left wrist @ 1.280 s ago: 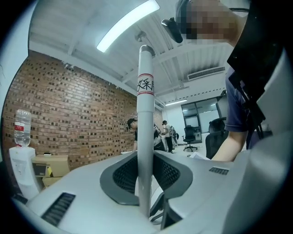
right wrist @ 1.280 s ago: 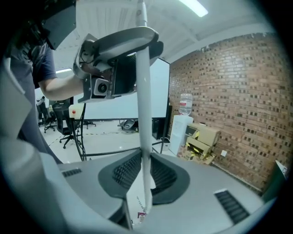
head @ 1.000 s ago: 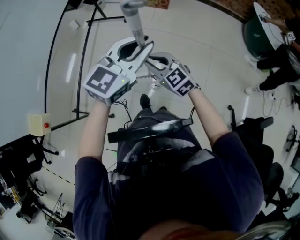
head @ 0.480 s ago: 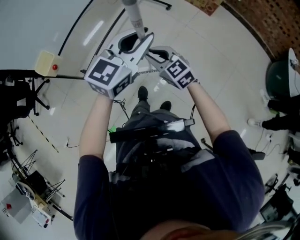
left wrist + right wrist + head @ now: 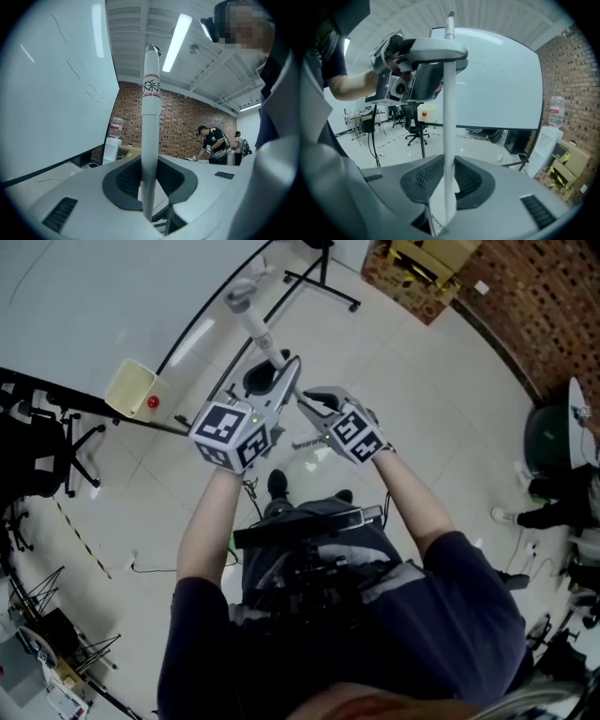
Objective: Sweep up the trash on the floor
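Note:
Both grippers hold one white broom handle (image 5: 255, 322) that rises slanted in front of the person. My left gripper (image 5: 269, 381) is the upper one, shut on the handle (image 5: 151, 117), which runs up between its dark pads (image 5: 126, 183). My right gripper (image 5: 312, 407) grips the handle (image 5: 449, 140) lower down; its jaws have just been closing a little on the handle between them. In the right gripper view the left gripper (image 5: 417, 61) shows higher on the handle. The broom's lower end is hidden by the grippers and the person's body. No trash shows on the floor.
A whiteboard on a stand with a yellow box and red button (image 5: 131, 388) stands to the left. Black stand legs (image 5: 323, 282) and cardboard boxes (image 5: 422, 263) lie ahead by the brick wall. An office chair (image 5: 37, 456) is far left; another person (image 5: 553, 493) stands at the right.
The person has turned: the whiteboard and yellow box slid from lower left to upper left in the head view. Both grippers moved with the handle, which now leans further to the upper left.

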Available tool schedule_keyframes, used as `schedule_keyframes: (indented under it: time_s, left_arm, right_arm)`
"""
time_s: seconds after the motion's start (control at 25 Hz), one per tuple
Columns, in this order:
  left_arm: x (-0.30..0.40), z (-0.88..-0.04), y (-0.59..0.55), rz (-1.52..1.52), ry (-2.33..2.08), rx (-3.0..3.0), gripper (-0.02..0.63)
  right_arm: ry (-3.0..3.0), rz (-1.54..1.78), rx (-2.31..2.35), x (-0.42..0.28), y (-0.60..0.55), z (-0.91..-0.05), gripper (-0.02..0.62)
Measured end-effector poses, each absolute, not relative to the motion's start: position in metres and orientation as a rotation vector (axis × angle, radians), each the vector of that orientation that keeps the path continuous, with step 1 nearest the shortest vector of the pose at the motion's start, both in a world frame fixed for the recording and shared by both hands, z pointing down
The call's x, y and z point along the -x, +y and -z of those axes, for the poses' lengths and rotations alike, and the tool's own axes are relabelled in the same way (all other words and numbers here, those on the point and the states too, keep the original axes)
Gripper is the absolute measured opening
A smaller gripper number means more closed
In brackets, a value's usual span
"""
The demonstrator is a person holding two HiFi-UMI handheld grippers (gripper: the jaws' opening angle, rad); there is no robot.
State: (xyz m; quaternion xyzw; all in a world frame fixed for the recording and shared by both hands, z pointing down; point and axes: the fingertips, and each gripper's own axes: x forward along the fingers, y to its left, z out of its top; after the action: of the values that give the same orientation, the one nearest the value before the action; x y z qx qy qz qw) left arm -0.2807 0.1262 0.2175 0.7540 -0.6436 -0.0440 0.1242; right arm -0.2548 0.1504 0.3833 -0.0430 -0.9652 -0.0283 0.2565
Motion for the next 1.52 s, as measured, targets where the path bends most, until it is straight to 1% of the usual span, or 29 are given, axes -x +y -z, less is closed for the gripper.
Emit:
schedule_keyframes:
  time_s: [0.16, 0.44, 0.68, 1.08, 1.24, 1.52]
  left_arm:
    - [0.32, -0.215, 0.133, 0.184, -1.825, -2.229, 0.076]
    - [0.357, -0.195, 0.129, 0.177, -1.718, -2.366, 0.086]
    - [0.393, -0.16, 0.117, 0.272, -1.746, -2.389, 0.089]
    - [0.417, -0.157, 0.071, 0.23, -1.791, -2.357, 0.084]
    - [0.426, -0.169, 0.045, 0.15, -1.824, -2.327, 0.08]
    - [0.451, -0.201, -0.003, 0.115, -1.909, -2.184, 0.078]
  right_arm:
    - [-2.598, 0.081, 0.06, 0.295, 0.155, -0.381, 0.092]
    - [-2.619, 0.042, -0.093, 0.35, 0.14, -0.366, 0.089]
    - [-2.649, 0.126, -0.107, 0.384, 0.125, -0.331, 0.087]
    - [-2.682, 0.11, 0.01, 0.406, 0.087, -0.327, 0.086]
    - [-2.68, 0.065, 0.093, 0.417, 0.066, -0.339, 0.086]
    - [-2.655, -0.008, 0.247, 0.434, 0.026, -0.367, 0.086]
